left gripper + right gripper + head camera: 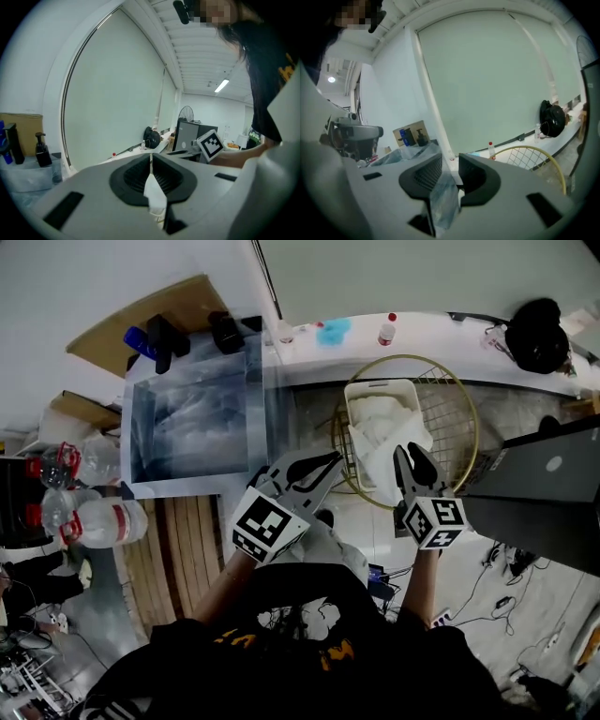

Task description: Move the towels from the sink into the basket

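Two grippers hang side by side at the near edge of the basket (472, 418), a round gold wire one that also shows in the right gripper view (533, 150). The left gripper (333, 474) sits just left of the basket's rim, and its own view shows its pads (140, 171) pressed together, with a fold of white towel (155, 196) pinched between them and trailing below.

The right gripper (410, 460) is over the basket's near rim. Its jaws stand a little apart at the tips, and lower down they clamp a pale, slightly bluish piece of towel (443, 201). From above, white cloth (382, 448) runs from that gripper back into a white tub (380, 386) that stands inside the basket and already holds more white towel (whether the two grippers share one piece or hold two, the pictures do not settle).

Left of the basket stands the sink (141, 432), a clear-walled basin with pale, crumpled stuff inside. Dark dispenser bottles (169, 338) stand behind the sink. Beyond the basket, on a white ledge, are a small red-capped bottle (387, 331) and, further right, a black bag (539, 334). A dark laptop lid (548, 479) lies right of the basket, and large water bottles (98, 521) are on the floor well to its left.
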Motion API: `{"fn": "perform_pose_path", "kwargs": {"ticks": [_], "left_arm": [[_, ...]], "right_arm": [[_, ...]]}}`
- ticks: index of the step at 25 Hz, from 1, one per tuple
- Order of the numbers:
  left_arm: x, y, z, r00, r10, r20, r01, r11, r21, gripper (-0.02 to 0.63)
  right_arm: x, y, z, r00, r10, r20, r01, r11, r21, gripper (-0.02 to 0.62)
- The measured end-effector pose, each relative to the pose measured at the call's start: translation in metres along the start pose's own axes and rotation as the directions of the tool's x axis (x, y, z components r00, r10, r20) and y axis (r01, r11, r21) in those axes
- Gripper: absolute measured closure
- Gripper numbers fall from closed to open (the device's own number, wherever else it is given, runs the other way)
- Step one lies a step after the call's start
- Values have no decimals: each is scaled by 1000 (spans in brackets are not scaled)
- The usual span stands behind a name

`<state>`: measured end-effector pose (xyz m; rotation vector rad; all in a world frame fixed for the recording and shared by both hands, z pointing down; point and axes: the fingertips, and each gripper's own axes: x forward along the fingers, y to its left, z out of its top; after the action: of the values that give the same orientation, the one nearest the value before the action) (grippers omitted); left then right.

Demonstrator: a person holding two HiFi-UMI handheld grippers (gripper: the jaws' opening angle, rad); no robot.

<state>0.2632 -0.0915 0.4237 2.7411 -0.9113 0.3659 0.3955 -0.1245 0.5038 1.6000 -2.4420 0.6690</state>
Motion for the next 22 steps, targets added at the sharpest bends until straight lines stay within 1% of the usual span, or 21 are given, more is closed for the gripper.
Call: {"fn": "perform_pose_path", "kwargs": {"ticks": [5, 8, 15, 22], "left_arm": [[-32, 11, -4, 998, 62, 20, -61, 998, -23, 586], [-56, 11, -6, 995, 93, 34, -93, 995, -24, 586], [-131, 7, -21, 986, 154, 67, -152, 987, -43, 586], [-210, -3, -35, 974, 199, 107, -194, 979, -55, 586]], "right_arm": [[-1, 65, 9, 993, 111, 30, -110, 994, -23, 503], [-8, 96, 13, 986, 163, 32, -161, 985, -53, 508], [-25, 175, 16, 970, 235, 55, -228, 968, -108, 528], [-47, 257, 0, 957, 285, 50, -277, 952, -131, 538]]}}
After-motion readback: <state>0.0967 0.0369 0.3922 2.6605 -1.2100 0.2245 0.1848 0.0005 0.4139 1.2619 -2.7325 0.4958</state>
